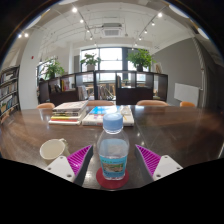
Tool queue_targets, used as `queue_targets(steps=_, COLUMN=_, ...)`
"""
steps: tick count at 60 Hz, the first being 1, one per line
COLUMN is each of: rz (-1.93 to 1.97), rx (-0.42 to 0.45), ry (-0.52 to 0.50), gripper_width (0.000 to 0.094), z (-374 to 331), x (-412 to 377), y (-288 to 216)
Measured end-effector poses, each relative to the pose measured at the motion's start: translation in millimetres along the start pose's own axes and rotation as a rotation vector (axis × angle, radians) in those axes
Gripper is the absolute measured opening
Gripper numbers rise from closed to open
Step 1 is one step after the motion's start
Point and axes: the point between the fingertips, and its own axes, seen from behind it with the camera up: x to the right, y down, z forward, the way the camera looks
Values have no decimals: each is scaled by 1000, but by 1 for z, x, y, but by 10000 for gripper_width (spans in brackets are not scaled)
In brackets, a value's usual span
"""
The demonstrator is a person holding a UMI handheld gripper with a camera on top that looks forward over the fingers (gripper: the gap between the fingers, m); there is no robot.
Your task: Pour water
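A clear plastic water bottle with a blue cap and a blue label stands upright on a round red coaster on the dark wooden table. My gripper is open. Its pink pads stand either side of the bottle with a gap at each side. The bottle stands between the fingers on its own. A small white cup sits on the table to the left of the left finger.
Stacks of books and an open magazine lie on the table beyond the bottle. Chairs stand at the far edge. Shelves with plants and large windows fill the room behind.
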Motion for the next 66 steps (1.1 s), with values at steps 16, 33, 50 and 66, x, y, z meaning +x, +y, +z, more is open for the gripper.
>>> queue_targets(steps=16, rz=6, rx=-168, ry=53, gripper_width=838, z=-91, x=-37, y=47)
queue_targets(steps=33, rz=8, rx=-165, ry=-21, gripper_width=860, z=-160, x=-127, y=-7)
queue_targets(steps=50, rz=-32, rx=-77, ry=36, gripper_width=858, z=-189, x=-147, y=-95)
queue_targets(steps=66, rz=-23, rx=-70, ry=62, gripper_width=857, z=-204, x=-147, y=-112)
